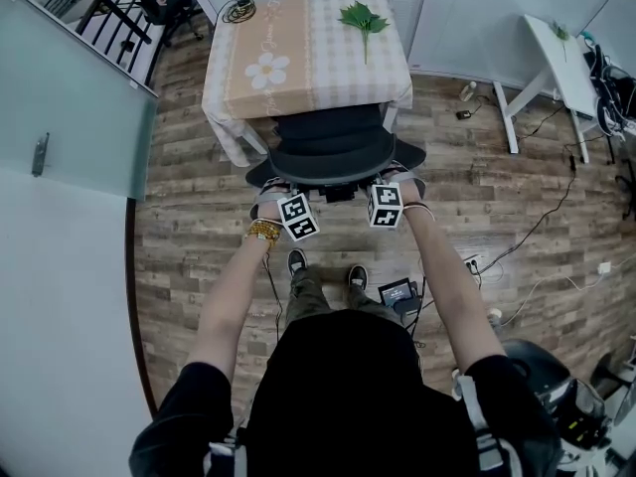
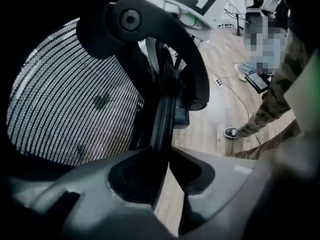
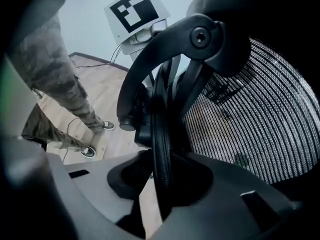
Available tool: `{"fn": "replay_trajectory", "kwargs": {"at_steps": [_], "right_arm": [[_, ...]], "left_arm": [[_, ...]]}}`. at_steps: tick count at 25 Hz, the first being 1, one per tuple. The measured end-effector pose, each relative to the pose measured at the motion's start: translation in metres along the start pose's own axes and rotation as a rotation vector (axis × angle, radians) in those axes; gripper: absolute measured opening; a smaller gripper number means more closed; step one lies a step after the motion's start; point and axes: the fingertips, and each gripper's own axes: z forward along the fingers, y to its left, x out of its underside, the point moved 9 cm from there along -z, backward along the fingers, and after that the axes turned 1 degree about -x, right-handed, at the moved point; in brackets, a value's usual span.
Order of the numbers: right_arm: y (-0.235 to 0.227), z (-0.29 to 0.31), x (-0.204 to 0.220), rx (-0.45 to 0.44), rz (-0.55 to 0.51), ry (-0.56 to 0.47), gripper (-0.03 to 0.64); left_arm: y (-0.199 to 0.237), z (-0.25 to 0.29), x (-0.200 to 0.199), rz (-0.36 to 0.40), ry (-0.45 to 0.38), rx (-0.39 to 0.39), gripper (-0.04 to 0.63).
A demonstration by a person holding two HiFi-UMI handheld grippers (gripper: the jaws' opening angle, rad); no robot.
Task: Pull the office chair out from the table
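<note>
On my left, the left tool [image 1: 282, 185] sits at the left edge of the office chair [image 1: 333, 142]'s backrest. In the left gripper view the left tool [image 2: 167, 159] has its jaws pinched on the backrest's thin black rim [image 2: 162, 126], with the mesh back spreading to the left of it. The chair itself stands on the wooden floor [image 1: 199, 217], back turned to me. Its seat is tucked against the near edge of the tabletop [image 1: 328, 63], which lies just beyond the chair under a checked cloth. A leafy sprig [image 1: 364, 18] lies on that cloth, beyond the chair and a little to its right. My shoes [image 1: 297, 261] are planted just behind the chair. At the chair's right edge the right tool [image 1: 394, 175] does the same job: in the right gripper view the right tool [image 3: 162, 179] is clamped on the rim [image 3: 161, 134], with mesh on its right.
</note>
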Motion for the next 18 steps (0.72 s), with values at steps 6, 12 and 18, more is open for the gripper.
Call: {"fn": "replay_trajectory", "kwargs": {"at_steps": [6,12,18], "right_arm": [[0.001,-0.005,-0.002,-0.017,-0.013,0.007,0.092],[0.007,-0.008,-0.002,-0.02,-0.029,-0.002,0.092],[0.011,-0.004,-0.011,-0.027,-0.028,0.005,0.091]], "left_arm": [[-0.006,-0.006,-0.001,-0.005,0.003,0.002,0.118],[-0.016,-0.011,-0.002,-0.008,-0.01,-0.032,0.118],[-0.02,-0.014,0.008,-0.015,-0.007,-0.032,0.118]]}}
